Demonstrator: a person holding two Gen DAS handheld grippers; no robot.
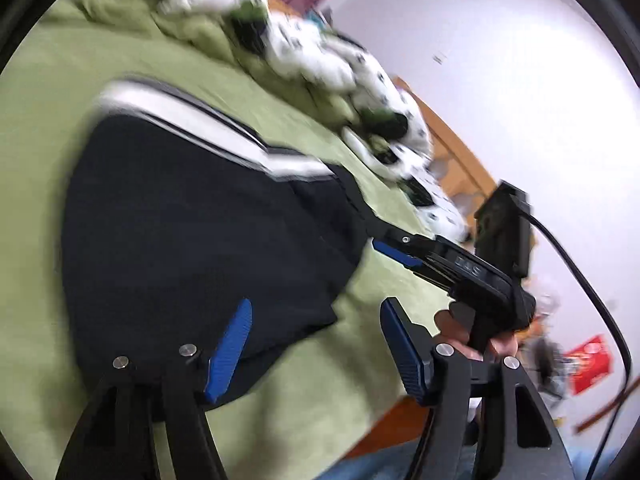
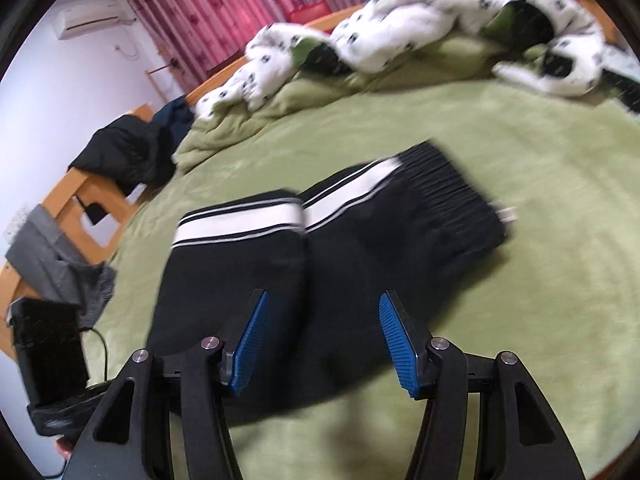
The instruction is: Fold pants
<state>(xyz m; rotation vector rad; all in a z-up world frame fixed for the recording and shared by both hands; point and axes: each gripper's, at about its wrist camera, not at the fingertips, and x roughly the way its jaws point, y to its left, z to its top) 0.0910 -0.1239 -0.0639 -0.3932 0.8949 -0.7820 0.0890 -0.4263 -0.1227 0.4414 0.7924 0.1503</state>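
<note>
One pair of black pants (image 2: 320, 248) with two white side stripes lies folded flat on the green blanket (image 2: 500, 300), and everything else sits around it. From the right wrist view, left of the pants one black box with a cable (image 2: 48, 352) stands at the blanket's edge, with one grey garment (image 2: 52, 268) and one black garment (image 2: 124, 152) on the wooden bed frame (image 2: 80, 208) beyond it. Over the near end of the pants hangs the right gripper (image 2: 320, 344), its two blue pads spread wide with nothing between them. Behind the pants, one white spotted quilt (image 2: 400, 28) is bunched along the far side. In the left wrist view, the left gripper (image 1: 316, 348) hovers at the near edge of the pants (image 1: 192, 240), its two blue pads also wide apart and holding nothing.
</note>
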